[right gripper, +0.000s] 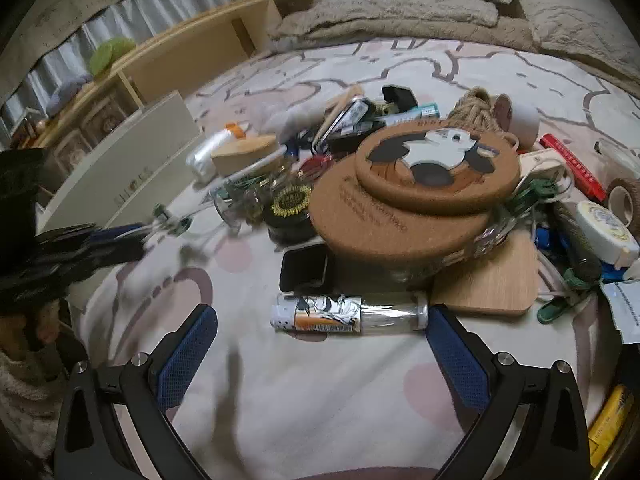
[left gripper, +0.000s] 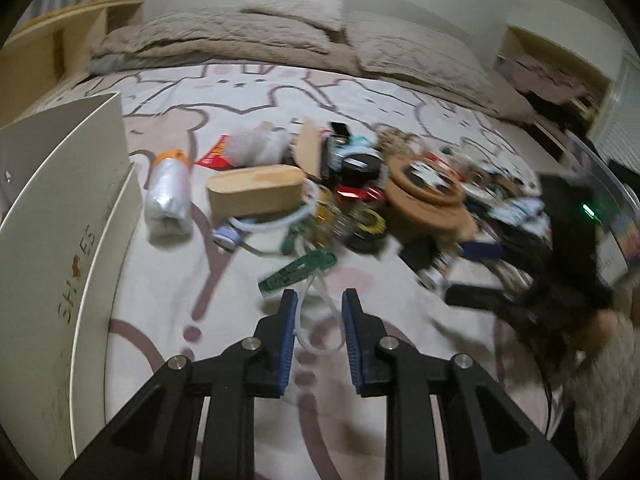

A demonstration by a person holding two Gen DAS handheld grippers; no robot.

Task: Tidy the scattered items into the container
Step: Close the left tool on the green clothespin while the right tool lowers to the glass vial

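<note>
A heap of small items lies on a bunny-print bedsheet. My left gripper (left gripper: 320, 300) has its jaws a narrow gap apart around a white cord loop (left gripper: 320, 320) tied to a green clip (left gripper: 296, 270); the pads are not visibly pinching it. The white shoe box (left gripper: 80, 220) stands to its left. My right gripper (right gripper: 320, 320) is wide open, just short of a clear tube with an orange label (right gripper: 344, 314). Behind the tube sit cork panda coasters (right gripper: 436, 168), a black case (right gripper: 304, 268) and a wooden board (right gripper: 496, 284). The left gripper also shows in the right wrist view (right gripper: 120, 236).
The heap also holds a plastic bag roll (left gripper: 168, 196), a tan box (left gripper: 256, 192), a black jar (right gripper: 290, 216), tape rolls (right gripper: 624, 196) and a red pack (right gripper: 572, 166). Wooden shelves (right gripper: 192, 52) run along the left. Pillows and a quilt (left gripper: 248, 36) lie at the back.
</note>
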